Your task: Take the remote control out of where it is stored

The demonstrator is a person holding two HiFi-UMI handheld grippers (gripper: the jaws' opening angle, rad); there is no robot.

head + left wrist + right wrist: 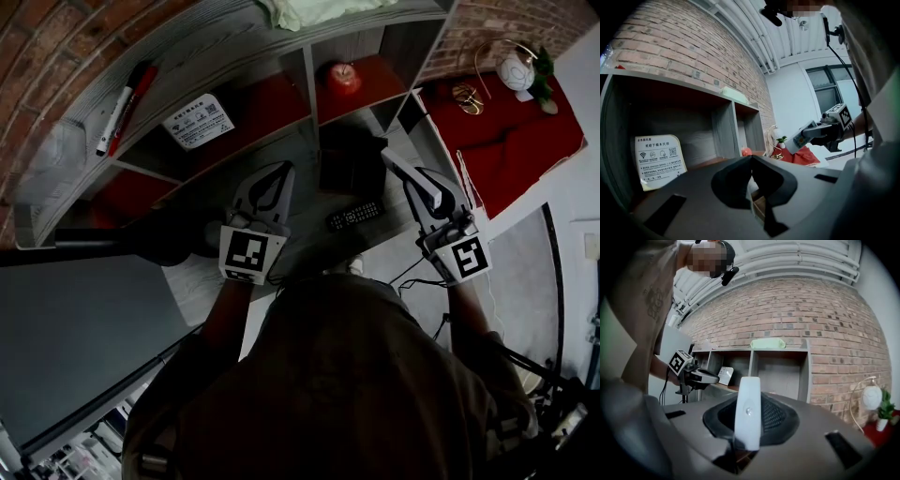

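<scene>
Right gripper clamped on slim white plastic remote control, near its rear end. Judged light, rigid, smooth-cased, apt to slip, so a mid-body grip looks safer. Gripper level, remote out in front of grey open shelf unit, clear of its compartments. Left gripper closed, empty, level.

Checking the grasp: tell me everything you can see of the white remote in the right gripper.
The white remote is a slim, plastic-looking bar with a rounded end and small coloured buttons on one face. The right gripper is shut on it, its end sticking out ahead, in the air before the shelf unit, touching nothing else.
</scene>
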